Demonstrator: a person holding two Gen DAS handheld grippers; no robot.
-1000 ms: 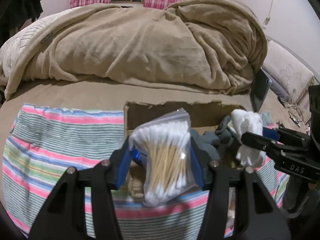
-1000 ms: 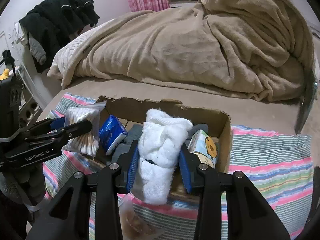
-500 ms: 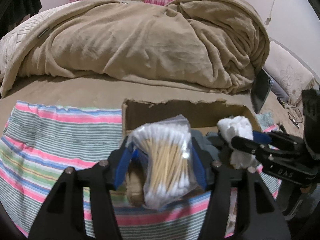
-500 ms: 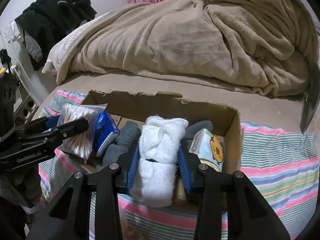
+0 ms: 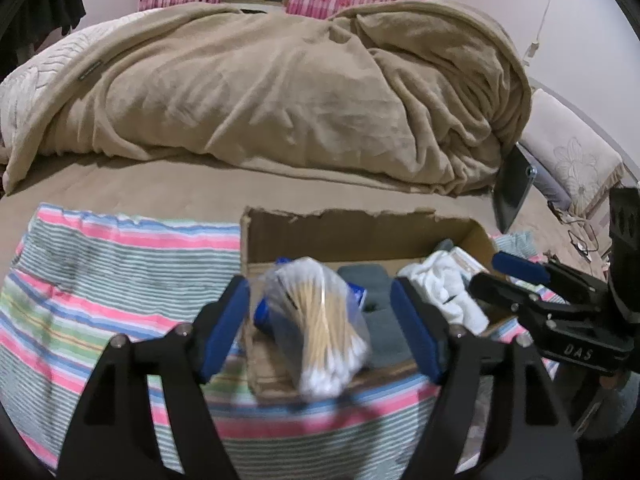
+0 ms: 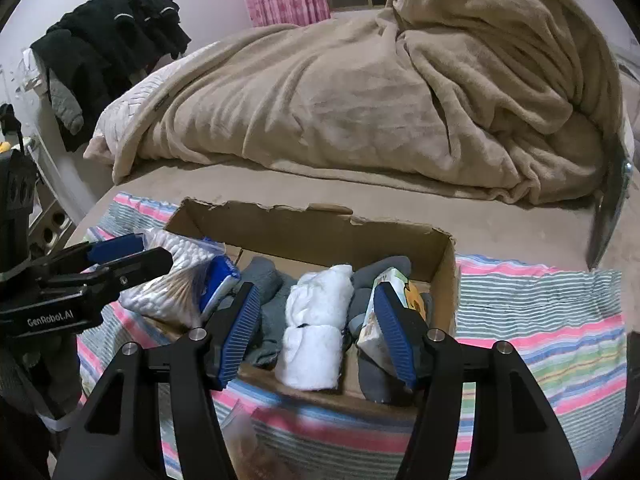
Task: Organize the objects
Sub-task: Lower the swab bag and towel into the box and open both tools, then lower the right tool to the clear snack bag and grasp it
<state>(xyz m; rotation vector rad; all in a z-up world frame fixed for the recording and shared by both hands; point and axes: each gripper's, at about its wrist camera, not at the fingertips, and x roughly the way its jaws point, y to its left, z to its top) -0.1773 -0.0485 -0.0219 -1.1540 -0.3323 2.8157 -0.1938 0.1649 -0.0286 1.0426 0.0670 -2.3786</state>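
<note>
A cardboard box (image 5: 360,232) (image 6: 312,224) stands on a striped cloth on the bed. My left gripper (image 5: 320,320) is open over the box's left end; a clear bag of cotton swabs (image 5: 320,324) (image 6: 168,292) sits loose between its fingers, blurred, against a blue packet (image 6: 220,282). My right gripper (image 6: 316,328) is open around a white rolled towel (image 6: 316,332) (image 5: 444,288) that lies in the box between grey socks (image 6: 264,300) and a tissue pack (image 6: 384,312). Neither pad touches its object.
A heaped beige blanket (image 5: 280,92) covers the bed behind the box. The striped cloth (image 5: 112,280) (image 6: 540,320) spreads to both sides. A dark tablet (image 5: 514,188) leans at the right. Black clothes (image 6: 108,52) hang at the left. A plastic bag (image 6: 244,440) lies before the box.
Both grippers have opened. The cotton swab bag and the white towel were let go and have dropped into the box; both grippers moved forward over it.
</note>
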